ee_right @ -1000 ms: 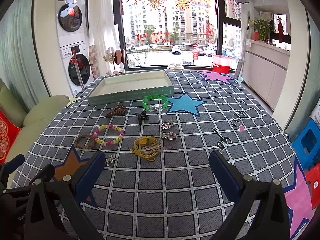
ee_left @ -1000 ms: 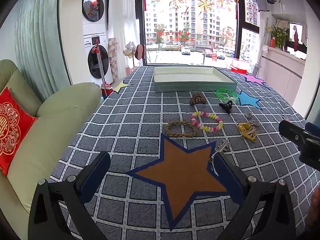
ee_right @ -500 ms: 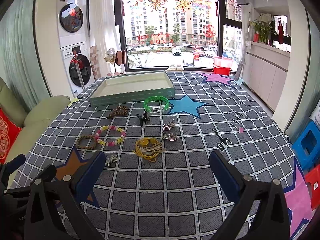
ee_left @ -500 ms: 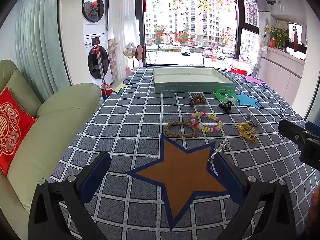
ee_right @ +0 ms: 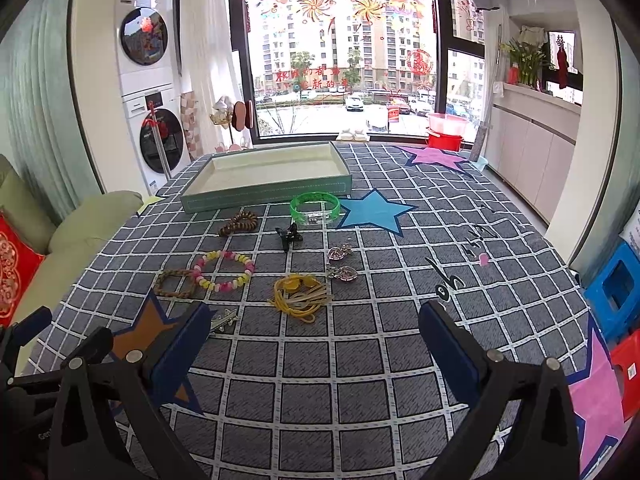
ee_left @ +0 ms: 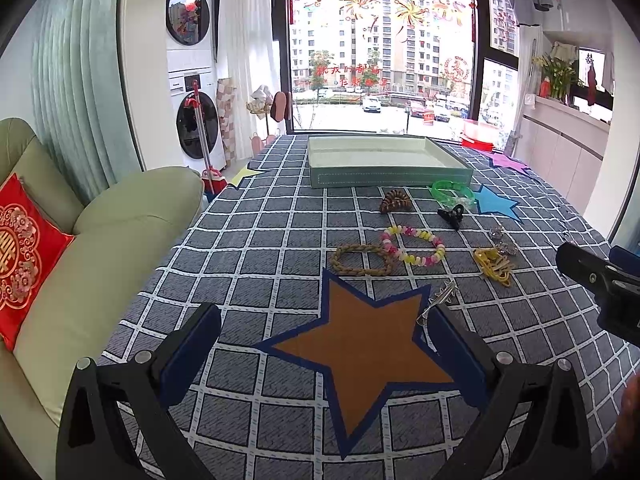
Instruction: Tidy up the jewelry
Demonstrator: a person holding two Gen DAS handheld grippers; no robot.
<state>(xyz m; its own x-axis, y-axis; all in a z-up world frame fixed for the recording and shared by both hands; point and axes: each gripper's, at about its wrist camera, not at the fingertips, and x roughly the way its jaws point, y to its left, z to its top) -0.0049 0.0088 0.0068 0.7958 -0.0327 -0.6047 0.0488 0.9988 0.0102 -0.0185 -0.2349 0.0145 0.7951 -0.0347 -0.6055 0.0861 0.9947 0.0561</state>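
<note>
Your left gripper (ee_left: 326, 320) had its jaws spread wide, holding nothing, above the brown star (ee_left: 362, 350) on the checked cloth (ee_left: 256, 240). Your right gripper (ee_right: 316, 316) was just as wide and empty over bare squares of the cloth.

In the left view, the silver hair clip (ee_left: 438, 300) lay at about 1 o'clock of the left jaws, its lower end hidden behind the right-hand finger. In the right view the same clip sat at 9 o'clock, half covered by the left-hand finger.

Further out at 12 o'clock of the right gripper lay the yellow cord tangle (ee_right: 300, 298), with the two small silver charms (ee_right: 340, 264) just beyond it, too small to make out in detail. At 11 o'clock the pastel bead bracelet (ee_right: 224, 271) touched the braided brown bracelet (ee_right: 174, 283). Beyond those were the black claw clip (ee_right: 289, 236), the brown coiled bracelet (ee_right: 239, 222) and the green bangle (ee_right: 315, 209), whose clear panel carried marks too small to read.

The tray (ee_right: 264, 196) stood empty at 12 o'clock, at the far edge, near the green bangle.

Black script on the cloth at 2 o'clock was unreadable. Red characters on the window glass (ee_right: 312, 76) were too blurred to read.
</note>
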